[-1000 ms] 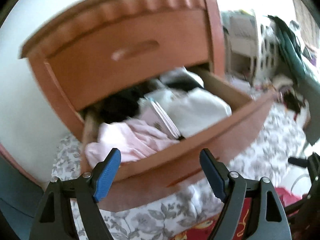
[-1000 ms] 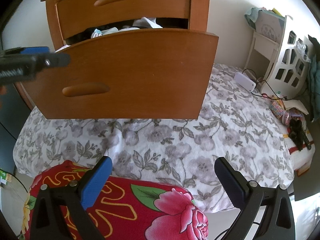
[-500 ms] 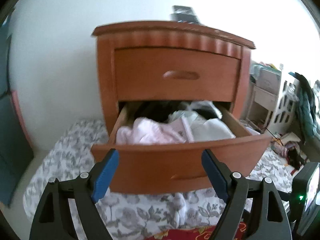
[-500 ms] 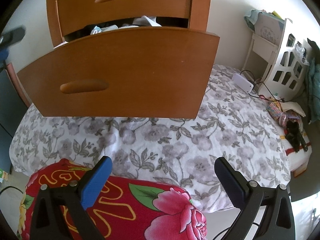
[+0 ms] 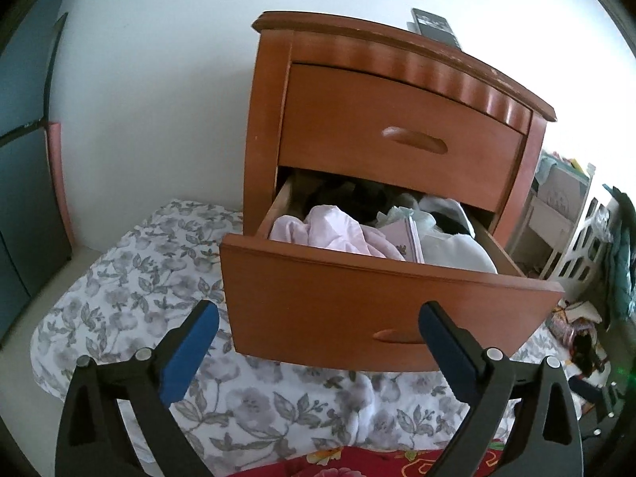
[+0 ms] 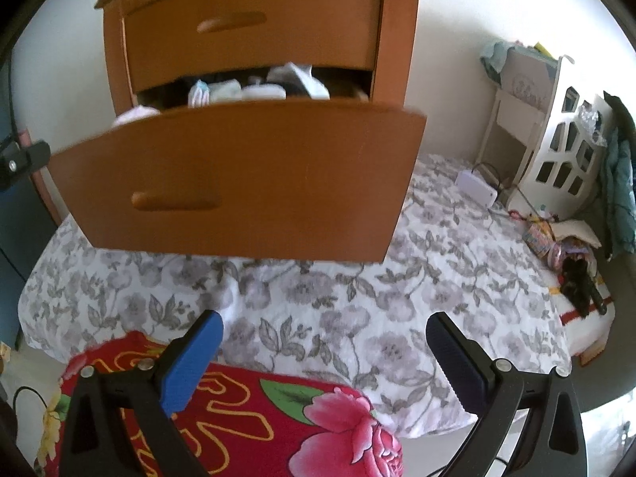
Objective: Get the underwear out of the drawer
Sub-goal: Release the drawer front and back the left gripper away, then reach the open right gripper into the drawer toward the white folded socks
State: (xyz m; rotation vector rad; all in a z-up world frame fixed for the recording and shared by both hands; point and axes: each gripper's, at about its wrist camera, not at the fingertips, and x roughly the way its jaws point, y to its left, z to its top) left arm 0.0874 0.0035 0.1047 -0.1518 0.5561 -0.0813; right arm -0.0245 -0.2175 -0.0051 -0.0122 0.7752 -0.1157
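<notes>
The nightstand's lower drawer (image 5: 389, 310) stands pulled out, stuffed with clothes. A crumpled pink garment (image 5: 330, 232) lies at its front left, a white one (image 5: 453, 252) at the right, and dark pieces sit further back. My left gripper (image 5: 318, 312) hangs in front of the drawer front, apart from it. Its jaws are opening and hold nothing. My right gripper (image 6: 324, 322) is open and empty, low over the floral sheet below the drawer (image 6: 246, 183). A black part of the left gripper (image 6: 24, 159) shows at the far left of the right wrist view.
The top drawer (image 5: 397, 135) is shut, and a dark flat object (image 5: 435, 30) lies on the nightstand. A floral sheet (image 5: 139, 278) covers the surface below, with a red flowered blanket (image 6: 238, 409) nearest me. White furniture (image 6: 556, 151) and clutter (image 6: 556, 238) stand at the right.
The left wrist view has rolled upright and drawn back to the left, so the whole nightstand now shows. In the right wrist view the left gripper slid out to the left edge.
</notes>
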